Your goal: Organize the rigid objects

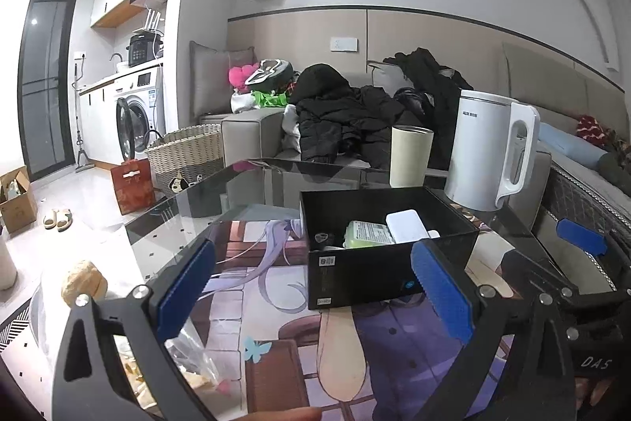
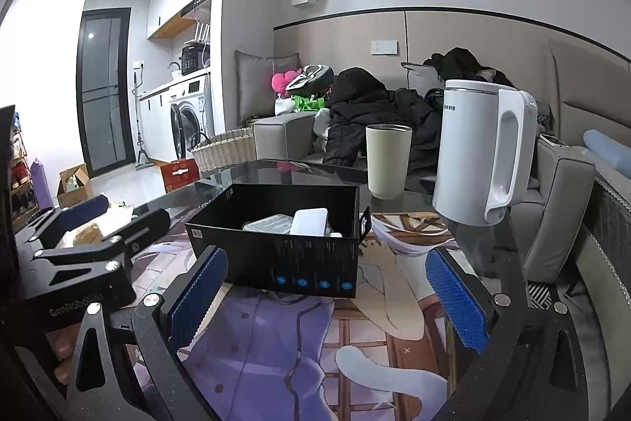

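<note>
The right gripper point(image 2: 327, 298) hangs wide apart before an open black cardboard box point(image 2: 292, 255) holding a white slab point(image 2: 309, 221).

I hold my left gripper point(image 1: 311, 287) and right gripper point(image 2: 327, 296) side by side, level, both with jaws spread wide and gripping nothing.

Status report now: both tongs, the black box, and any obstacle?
Left tongs open, empty. Right tongs open, empty. Black box on table, holds small items. White kettle and cup stand behind, not blocking.
</note>
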